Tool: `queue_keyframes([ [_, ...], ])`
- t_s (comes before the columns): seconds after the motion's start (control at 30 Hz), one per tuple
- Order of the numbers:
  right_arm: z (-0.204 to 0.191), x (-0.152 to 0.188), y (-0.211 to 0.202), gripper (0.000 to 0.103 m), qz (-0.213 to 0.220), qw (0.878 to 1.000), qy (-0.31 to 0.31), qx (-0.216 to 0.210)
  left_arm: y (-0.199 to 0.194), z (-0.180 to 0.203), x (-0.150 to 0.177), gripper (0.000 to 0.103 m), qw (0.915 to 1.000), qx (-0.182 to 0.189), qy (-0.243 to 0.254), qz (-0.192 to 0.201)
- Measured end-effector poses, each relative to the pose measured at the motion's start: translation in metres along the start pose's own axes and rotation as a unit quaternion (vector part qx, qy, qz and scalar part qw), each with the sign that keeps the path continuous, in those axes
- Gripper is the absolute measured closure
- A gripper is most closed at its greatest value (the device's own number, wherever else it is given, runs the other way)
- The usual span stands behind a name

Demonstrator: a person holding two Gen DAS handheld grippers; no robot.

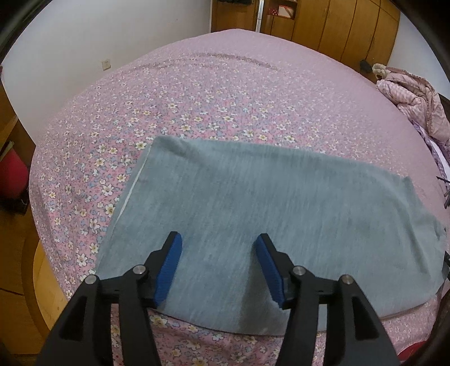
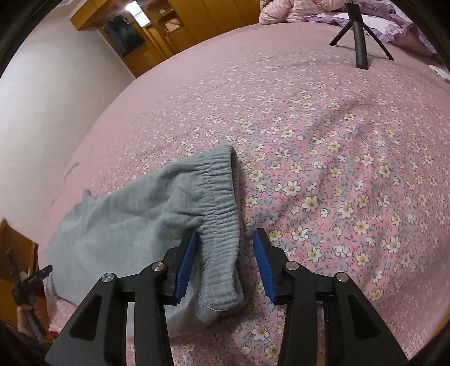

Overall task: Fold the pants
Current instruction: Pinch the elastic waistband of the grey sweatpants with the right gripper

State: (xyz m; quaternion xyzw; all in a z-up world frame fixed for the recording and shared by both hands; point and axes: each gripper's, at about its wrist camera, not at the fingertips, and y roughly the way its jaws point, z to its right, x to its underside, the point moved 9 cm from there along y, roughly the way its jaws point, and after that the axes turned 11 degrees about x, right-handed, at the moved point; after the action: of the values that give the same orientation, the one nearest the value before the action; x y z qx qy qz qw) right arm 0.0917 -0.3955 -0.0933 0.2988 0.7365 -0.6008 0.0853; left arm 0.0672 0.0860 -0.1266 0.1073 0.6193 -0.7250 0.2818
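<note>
Grey-blue fleece pants [image 1: 267,202] lie folded flat on the pink floral bedspread [image 1: 197,98], near its front edge. My left gripper [image 1: 218,261] hovers open above the near part of the cloth, nothing between its blue pads [image 1: 168,270]. In the right wrist view the elastic waistband end of the pants [image 2: 219,202] lies bunched, and my right gripper [image 2: 225,259] stands open around it, the waistband between the blue pads [image 2: 185,267] without being pinched. The far left of the pants [image 2: 98,225] spreads toward the bed edge.
A small black tripod [image 2: 360,33] stands on the bed at the back right. A pink quilted jacket [image 1: 413,101] and purple bedding [image 2: 393,25] lie at the far side. Wooden wardrobes [image 1: 323,22] line the wall. A hand holding the other gripper [image 2: 28,284] shows at the left.
</note>
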Motion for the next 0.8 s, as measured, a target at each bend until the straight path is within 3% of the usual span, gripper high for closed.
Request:
queue_keyframes([
  [0.17,-0.007,0.004,0.004,0.059,-0.021,0.997,0.013,-0.067,0.0,0.0,-0.001,0.043,1.0,-0.001,0.004,0.002],
  [0.4,-0.019,-0.005,0.021,0.059,-0.02,0.999,-0.012,-0.035,0.001,0.001,0.001,0.04,1.0,-0.001,0.005,0.006],
  [0.5,-0.028,-0.01,0.027,0.073,-0.018,1.0,-0.011,-0.02,0.001,0.002,0.002,0.04,1.0,0.001,0.002,0.004],
  [0.53,-0.03,-0.012,0.028,0.086,-0.025,0.999,-0.002,-0.032,0.001,0.001,0.002,0.04,1.0,0.004,-0.001,0.004],
  [0.67,-0.031,-0.018,0.01,0.088,-0.016,0.995,0.043,-0.085,0.0,0.0,0.001,0.039,0.9999,0.009,-0.003,0.005],
  [0.8,-0.021,-0.009,0.027,0.086,-0.039,0.996,0.038,-0.074,0.001,0.0,0.001,0.037,1.0,0.002,0.005,0.005],
])
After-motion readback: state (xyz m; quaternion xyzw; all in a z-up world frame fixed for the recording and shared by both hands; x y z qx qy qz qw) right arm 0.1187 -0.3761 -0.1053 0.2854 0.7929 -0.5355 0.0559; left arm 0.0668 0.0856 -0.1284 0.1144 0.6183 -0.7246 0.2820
